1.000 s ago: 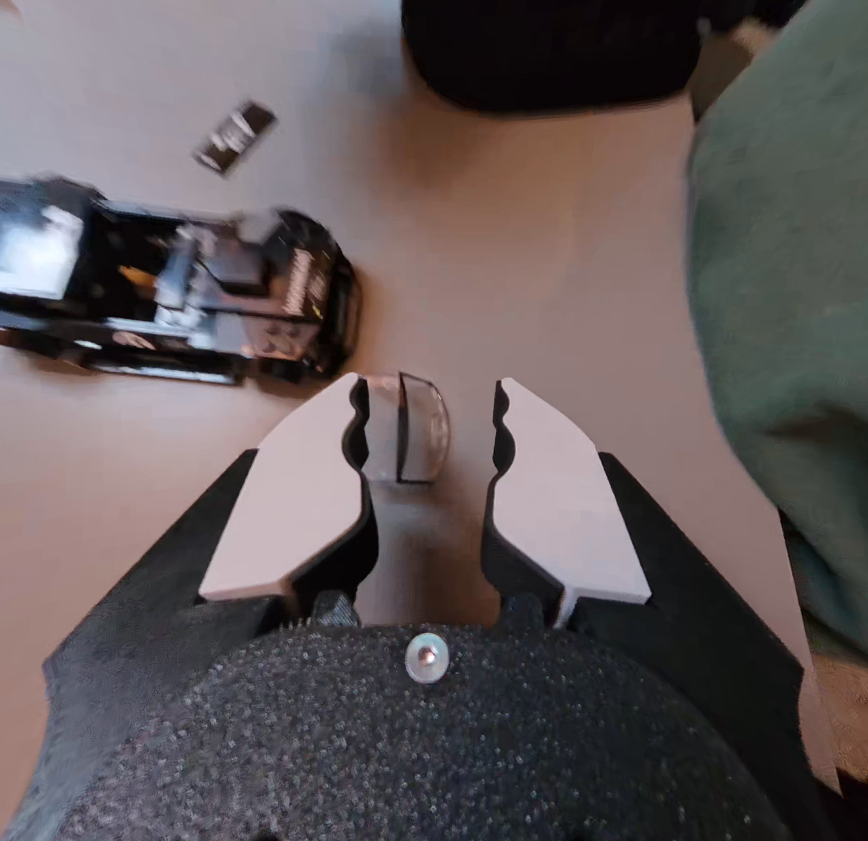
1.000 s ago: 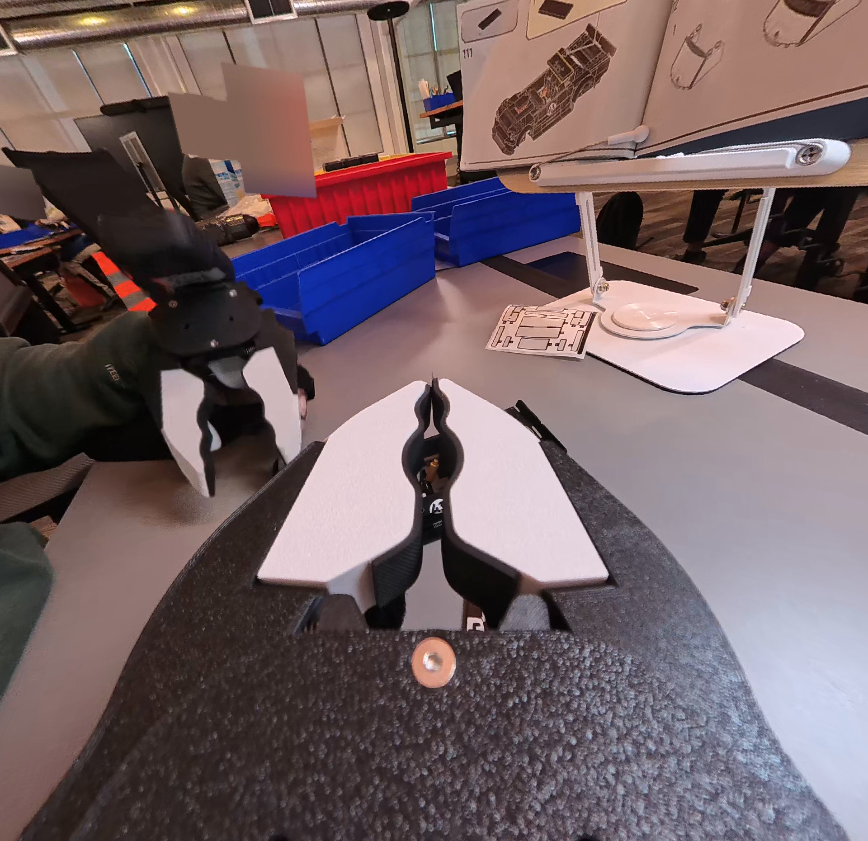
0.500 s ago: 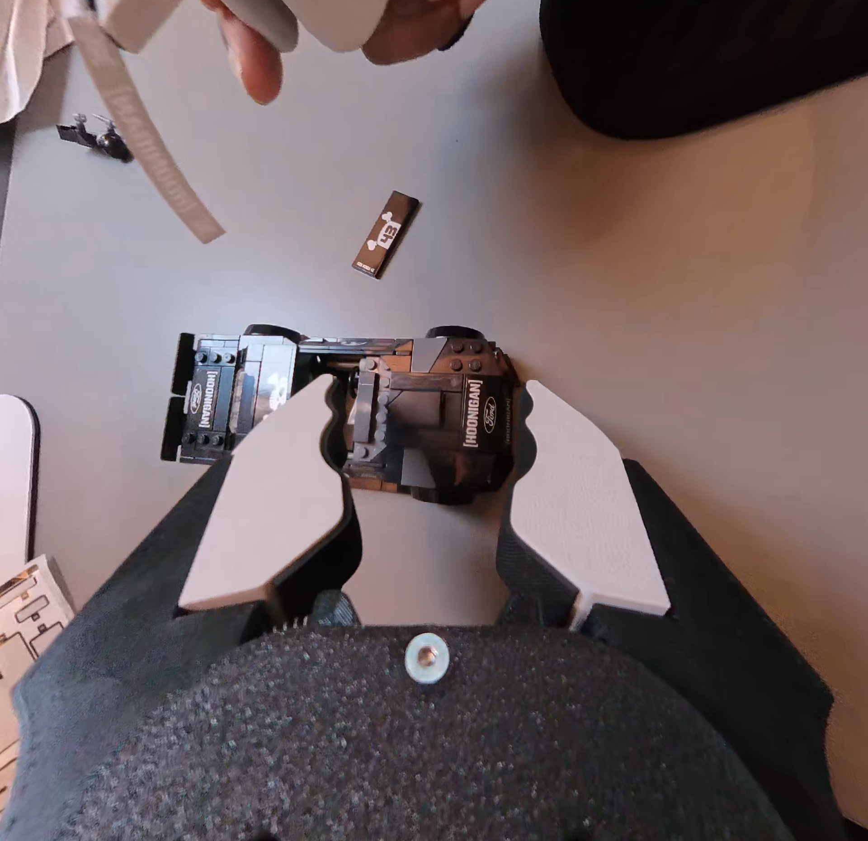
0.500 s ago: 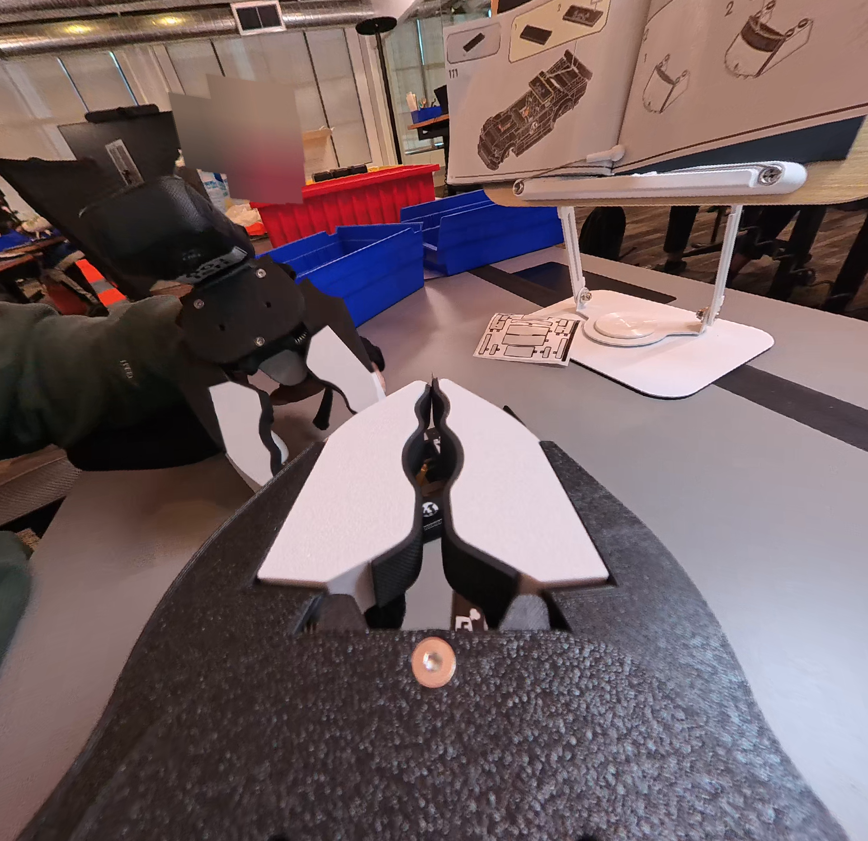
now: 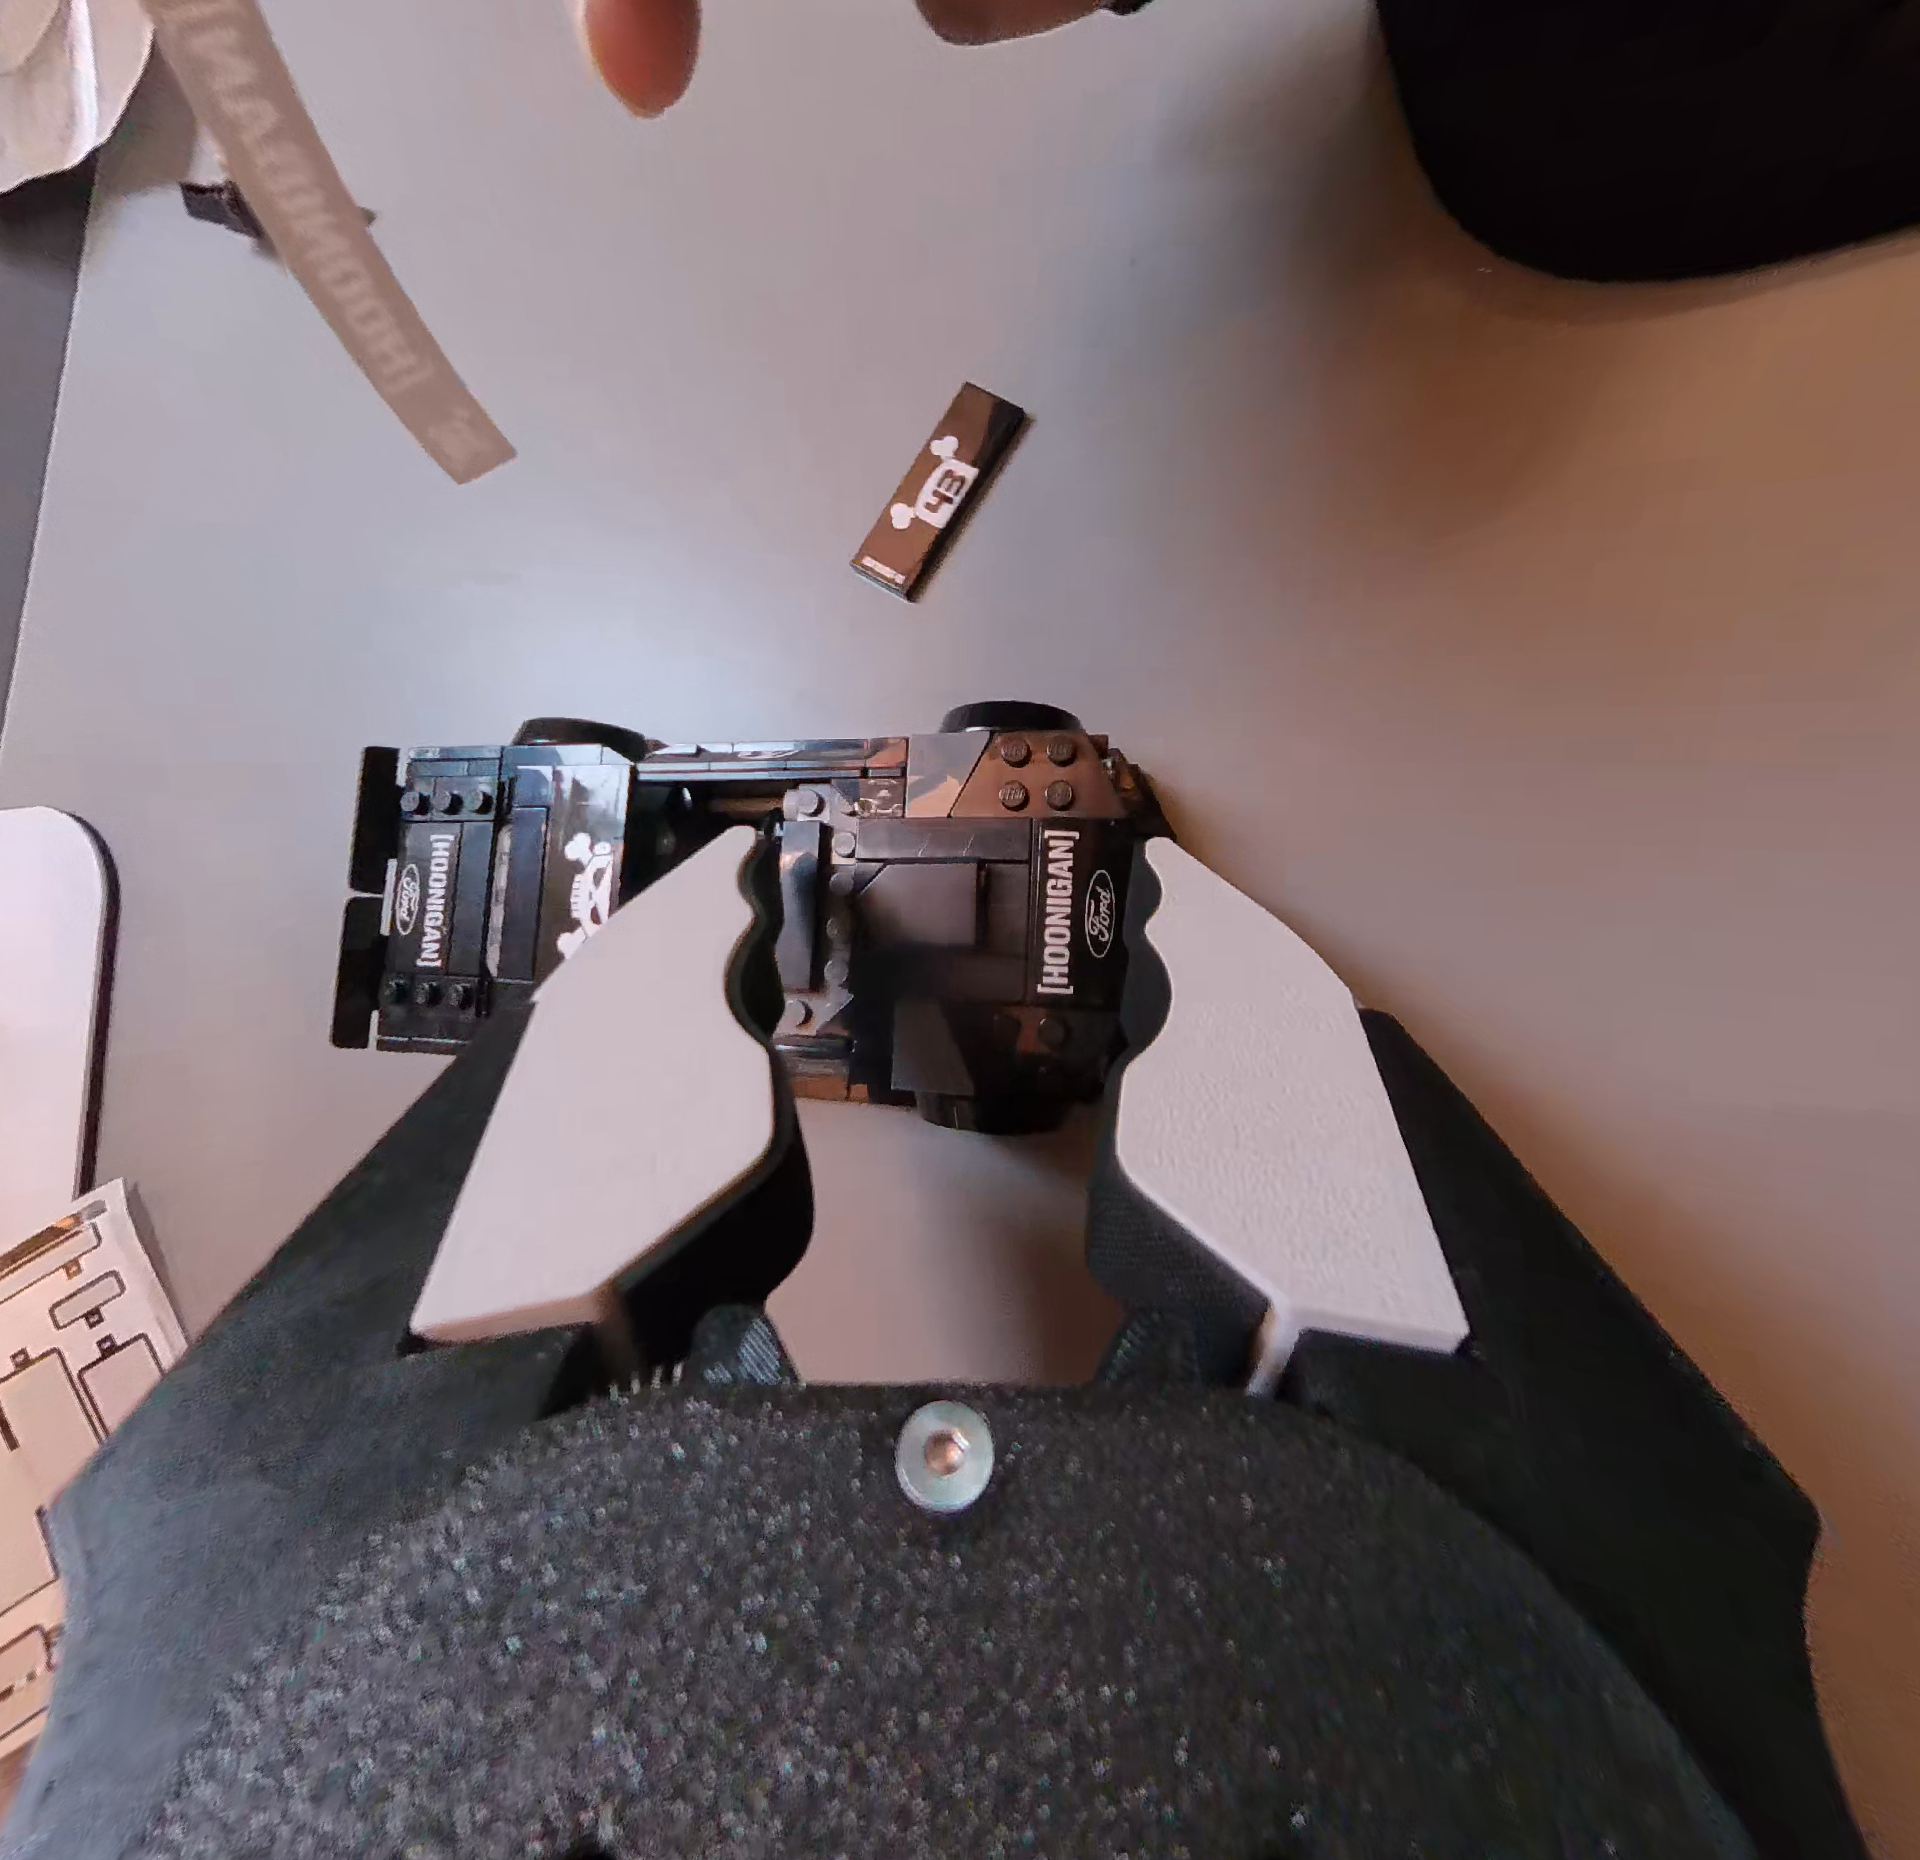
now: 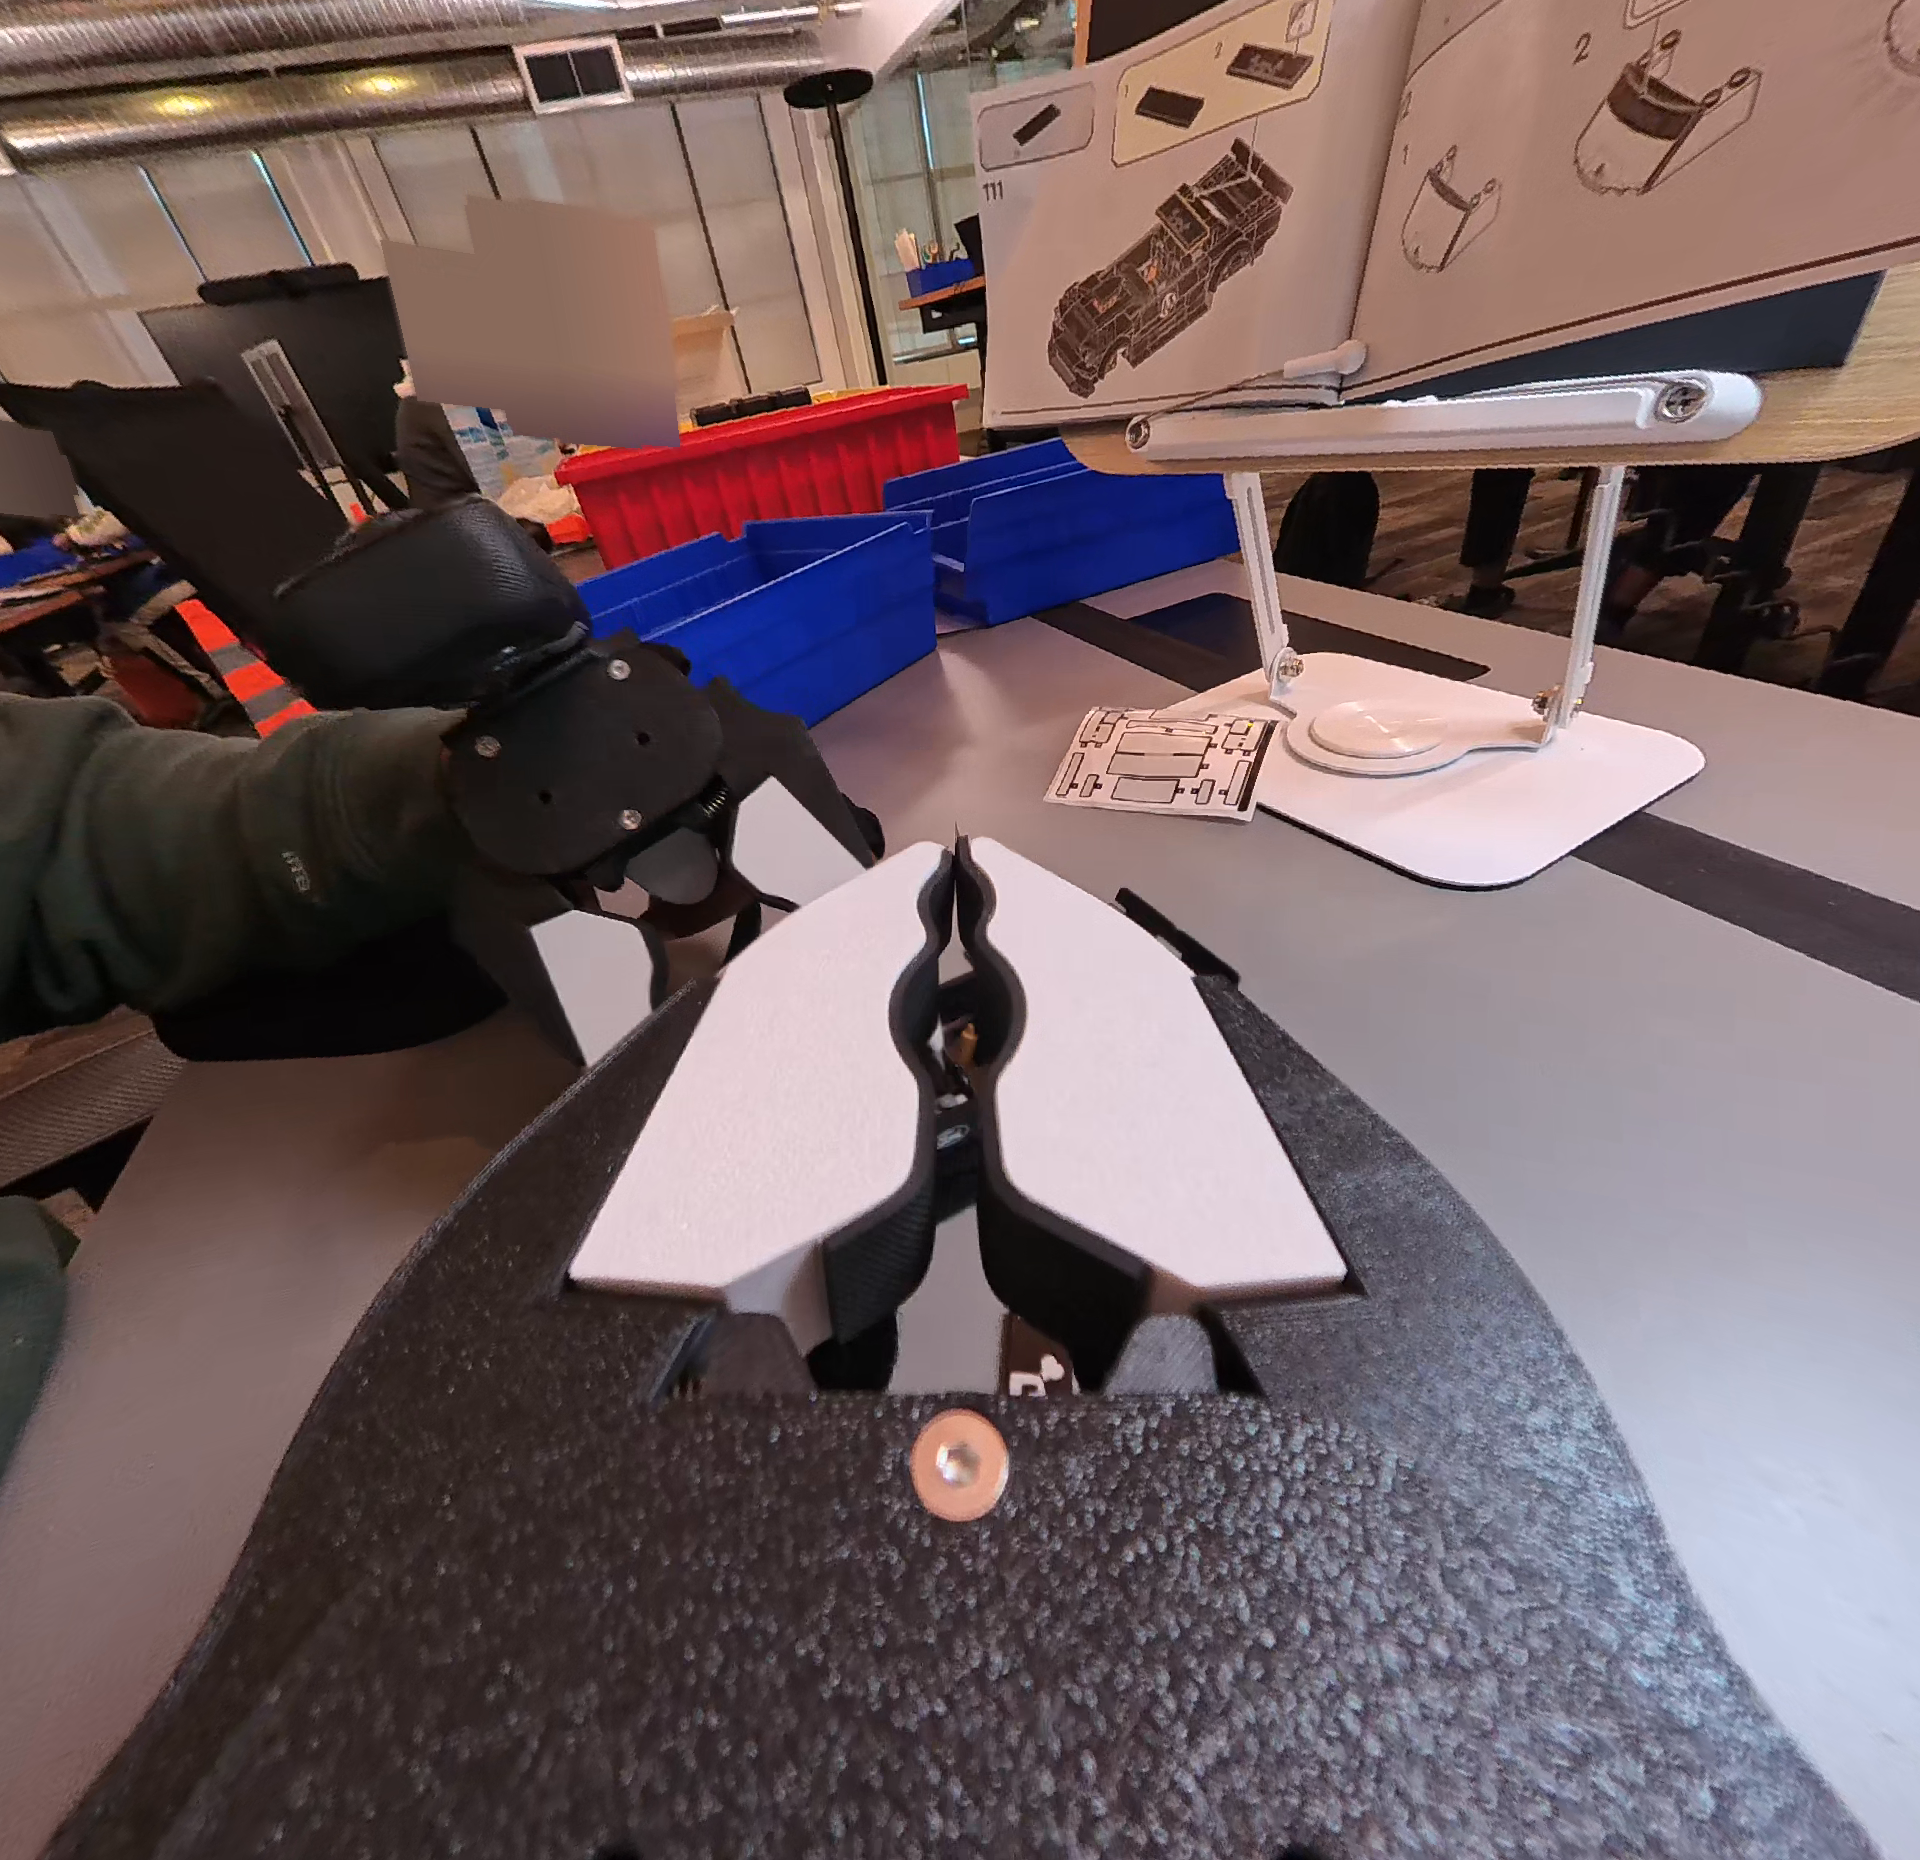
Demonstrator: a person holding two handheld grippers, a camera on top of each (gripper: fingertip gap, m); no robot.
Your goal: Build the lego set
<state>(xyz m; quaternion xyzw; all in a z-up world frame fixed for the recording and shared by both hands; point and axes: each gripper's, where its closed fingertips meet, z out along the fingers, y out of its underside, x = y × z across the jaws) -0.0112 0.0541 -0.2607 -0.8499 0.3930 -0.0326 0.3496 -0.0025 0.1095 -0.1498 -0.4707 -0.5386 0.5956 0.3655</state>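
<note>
A black lego car [image 5: 935,937] lies on the grey table [image 5: 1351,667], its length running left to right in the left wrist view. My left gripper [image 5: 948,854] is open, and its two white fingers straddle the car's right half without visibly pressing it. A loose black tile with a white print [image 5: 938,492] lies beyond the car. My right gripper [image 6: 956,854] is shut just above the car, parts of which show through the gap [image 6: 961,1072]. I see nothing held in it. The left gripper also shows in the right wrist view [image 6: 696,917].
An open instruction booklet [image 6: 1455,200] rests on a white stand [image 6: 1507,771], with a sticker sheet [image 6: 1158,761] beside it. Blue bins [image 6: 790,615] and a red bin [image 6: 769,470] stand behind. A hand [image 5: 634,34] and a grey strap [image 5: 343,252] hang over the table's far side.
My left gripper left a clear curved piece on the table, swung over to the car and came down around its right half. The right gripper stayed shut.
</note>
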